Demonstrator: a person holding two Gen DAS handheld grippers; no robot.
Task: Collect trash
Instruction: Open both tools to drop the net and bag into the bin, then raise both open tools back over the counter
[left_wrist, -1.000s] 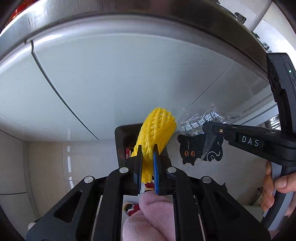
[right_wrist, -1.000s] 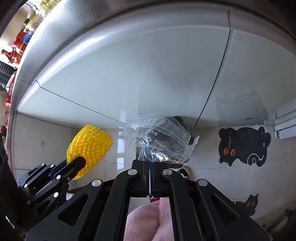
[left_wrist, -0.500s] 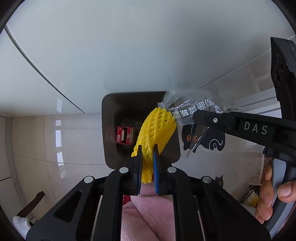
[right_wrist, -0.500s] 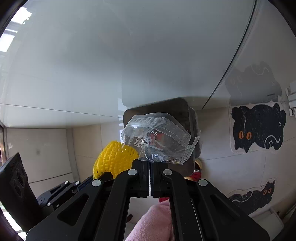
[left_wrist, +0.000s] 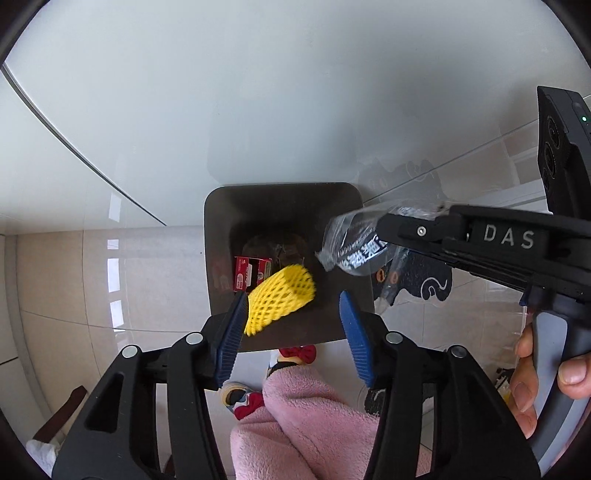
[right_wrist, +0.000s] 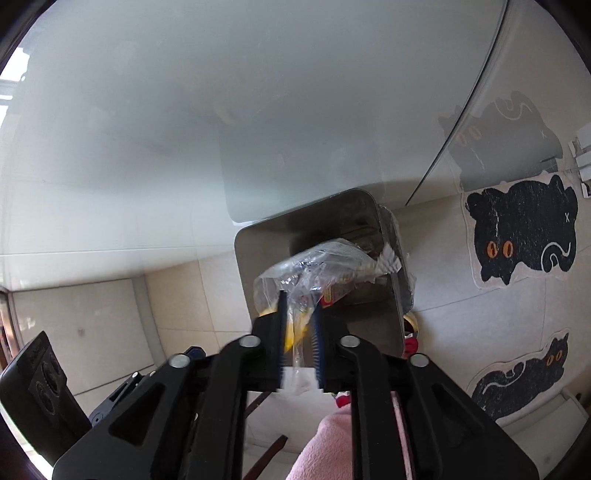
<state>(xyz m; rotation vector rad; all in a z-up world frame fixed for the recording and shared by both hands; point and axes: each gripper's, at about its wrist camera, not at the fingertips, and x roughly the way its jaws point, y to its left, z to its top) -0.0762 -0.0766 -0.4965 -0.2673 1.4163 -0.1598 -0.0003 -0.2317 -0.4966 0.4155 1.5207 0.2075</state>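
Yellow foam netting (left_wrist: 280, 297) sits over the dark bin (left_wrist: 218, 236) beside the spread-open left hand-held gripper (left_wrist: 293, 326), while the right hand-held gripper (right_wrist: 300, 345), parted, loosely brackets a clear plastic wrapper (right_wrist: 325, 267).

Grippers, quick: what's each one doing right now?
Left gripper: open, yellow foam net released over the bin.
Right gripper: partly open, clear plastic wrapper between its fingers.

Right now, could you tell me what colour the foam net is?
Yellow foam net; the left wrist view shows it best.
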